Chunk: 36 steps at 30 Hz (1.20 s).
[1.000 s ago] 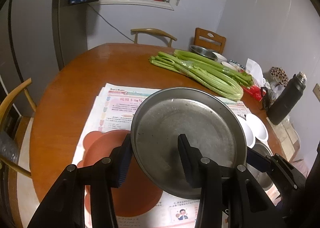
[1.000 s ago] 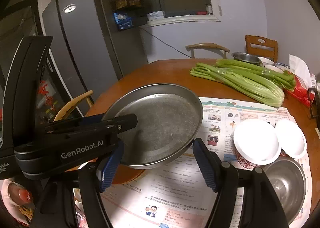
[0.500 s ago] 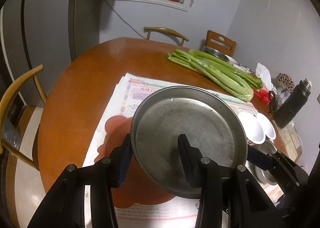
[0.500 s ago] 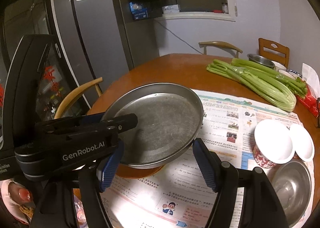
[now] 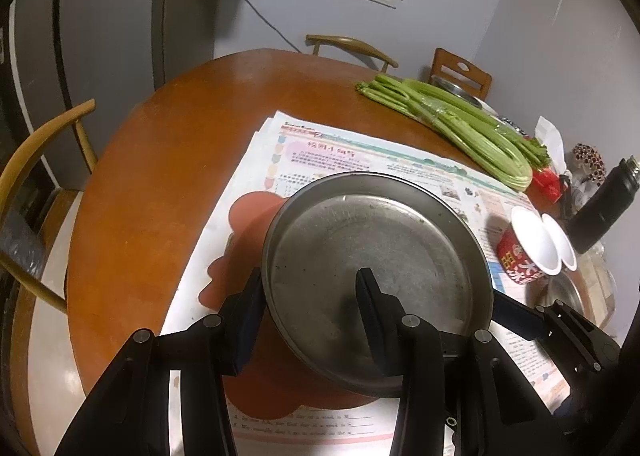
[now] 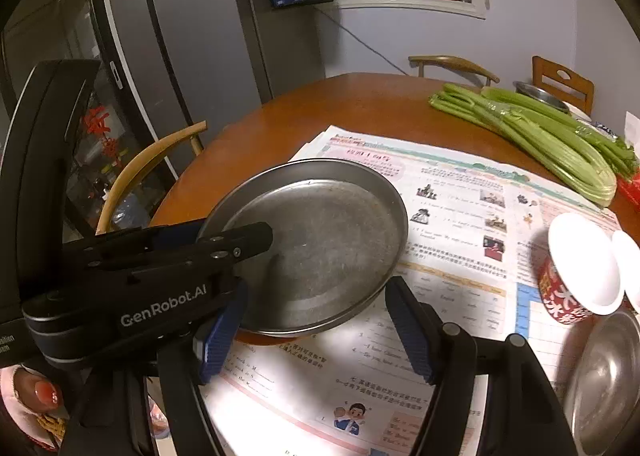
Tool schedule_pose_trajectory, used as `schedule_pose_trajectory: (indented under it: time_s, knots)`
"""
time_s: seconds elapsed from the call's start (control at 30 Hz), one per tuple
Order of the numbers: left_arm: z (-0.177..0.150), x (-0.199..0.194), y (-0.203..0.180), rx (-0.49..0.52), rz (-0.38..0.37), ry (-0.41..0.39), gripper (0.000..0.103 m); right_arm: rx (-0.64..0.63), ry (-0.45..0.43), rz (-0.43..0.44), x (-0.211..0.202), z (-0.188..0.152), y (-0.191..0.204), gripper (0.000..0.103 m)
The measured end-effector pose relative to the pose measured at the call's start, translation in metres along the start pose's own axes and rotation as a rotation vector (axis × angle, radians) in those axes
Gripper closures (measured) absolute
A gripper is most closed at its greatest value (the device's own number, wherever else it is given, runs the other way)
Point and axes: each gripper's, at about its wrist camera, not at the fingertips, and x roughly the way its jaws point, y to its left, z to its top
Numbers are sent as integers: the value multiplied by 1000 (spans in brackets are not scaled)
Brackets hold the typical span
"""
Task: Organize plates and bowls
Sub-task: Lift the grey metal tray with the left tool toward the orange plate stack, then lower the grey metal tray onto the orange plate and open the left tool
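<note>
From the left wrist, left to right: a chair at the edge of the table, then newspaper spread over the wood, with an orange mat lying on it. Over the mat, the metal plate, tilted, clenched at its near rim by the left gripper, one finger outside the rim and the other inside on the plate's floor. Cannot tell whether the plate's underside touches the mat. Just right of the plate, one blue pad of the other tool close by the rim. Farther right, a red cup with a white bowl against it, and a black flask, seen only here. Behind them, celery along the far side of the table.

From the right wrist, left to right: a fingertip with a painted nail at the bottom corner and a tall fridge behind, neither visible in the other view. Next, the left tool's body from the side, reaching onto the plate. Below the plate's near edge, the right gripper, jaws parted, nothing pinched between the pads. Cannot tell whether its tips touch the rim. At the far right, a steel bowl below the cup, shown far more fully here.
</note>
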Motion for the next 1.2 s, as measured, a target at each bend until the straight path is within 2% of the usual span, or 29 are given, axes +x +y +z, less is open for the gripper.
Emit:
schedule_pose_trajectory:
  time_s: [0.5,1.2]
  knots:
    - [-10,13,9,-18,20,24,57,-22,39,2,17,-6,7,31]
    - [-9,12,15,-33,16,29,56,-30,42,0,23,-4,7,31]
